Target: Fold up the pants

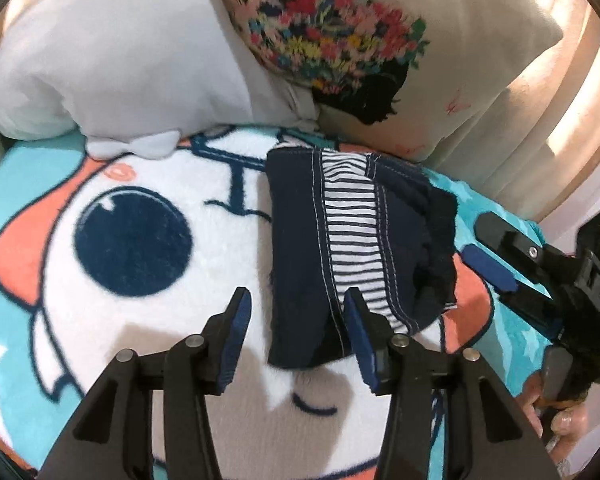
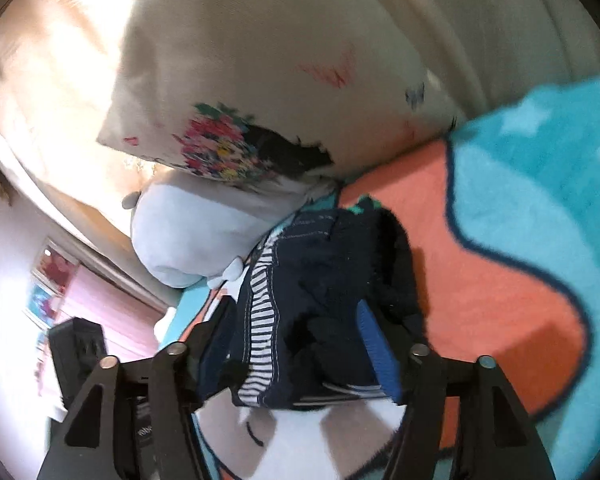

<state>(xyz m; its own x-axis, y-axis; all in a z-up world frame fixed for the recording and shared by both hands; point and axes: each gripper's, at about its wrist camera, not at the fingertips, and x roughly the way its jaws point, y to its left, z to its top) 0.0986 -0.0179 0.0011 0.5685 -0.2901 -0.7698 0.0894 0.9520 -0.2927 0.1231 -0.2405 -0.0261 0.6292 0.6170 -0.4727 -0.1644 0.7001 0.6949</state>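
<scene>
One pair of navy pants [image 1: 300,248] with a striped panel lies folded on the fuzzy cartoon blanket [image 1: 120,312]. Two pillows sit behind: one plain grey [image 1: 112,60], one floral [image 1: 340,48]. The left gripper [image 1: 296,340] hovers with its jaws apart; the right gripper [image 2: 296,344] straddles the bunched cloth, jaws apart.

We've got the pants [image 1: 332,248] on the blanket [image 1: 148,184], w/ plush [image 1: 112,60] & pillow [image 1: 420,60] behind.

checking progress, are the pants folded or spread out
Folded: the pants lie as a compact stacked bundle on the blanket, no legs extended.
</scene>
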